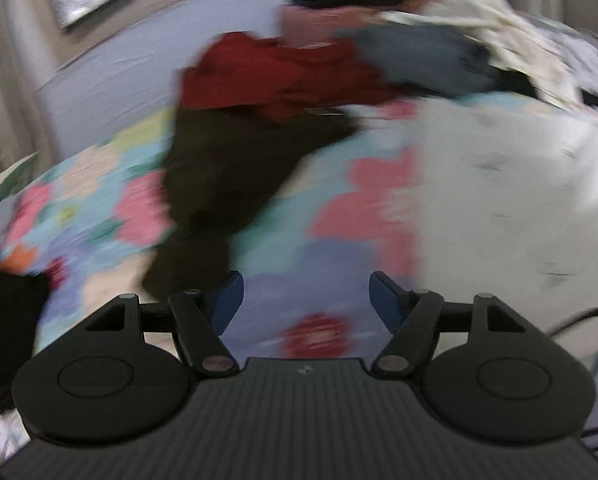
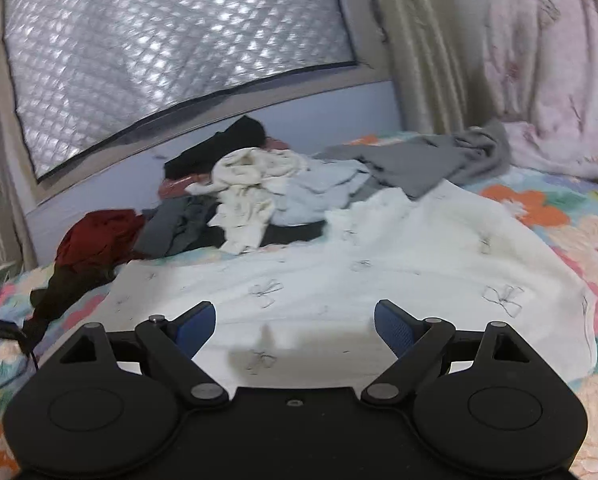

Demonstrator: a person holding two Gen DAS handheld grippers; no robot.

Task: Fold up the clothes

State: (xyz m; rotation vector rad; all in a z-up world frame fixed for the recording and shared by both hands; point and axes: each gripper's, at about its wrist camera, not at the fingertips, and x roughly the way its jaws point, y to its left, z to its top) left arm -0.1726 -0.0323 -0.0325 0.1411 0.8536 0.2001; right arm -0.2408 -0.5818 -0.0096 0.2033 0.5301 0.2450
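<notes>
A white garment (image 2: pixel 359 280) with small bow prints lies spread flat on the flowered bedsheet (image 2: pixel 559 216); its left part shows in the blurred left wrist view as a white garment (image 1: pixel 511 200). My right gripper (image 2: pixel 295 322) hovers over its near edge, open, nothing between the blue pads. My left gripper (image 1: pixel 306 298) stands open over the bedsheet (image 1: pixel 99 208), left of the white garment, holding nothing. A dark brown and red garment (image 1: pixel 235 152) lies just ahead of it. A heap of clothes (image 2: pixel 259 184) sits behind.
The heap holds a cream piece (image 2: pixel 251 184), a grey piece (image 2: pixel 419 160), black and pale blue ones. A red garment (image 2: pixel 99 236) lies at its left. A quilted silver window cover (image 2: pixel 171 48) and curtains stand behind; a pink cloth (image 2: pixel 551 80) hangs at right.
</notes>
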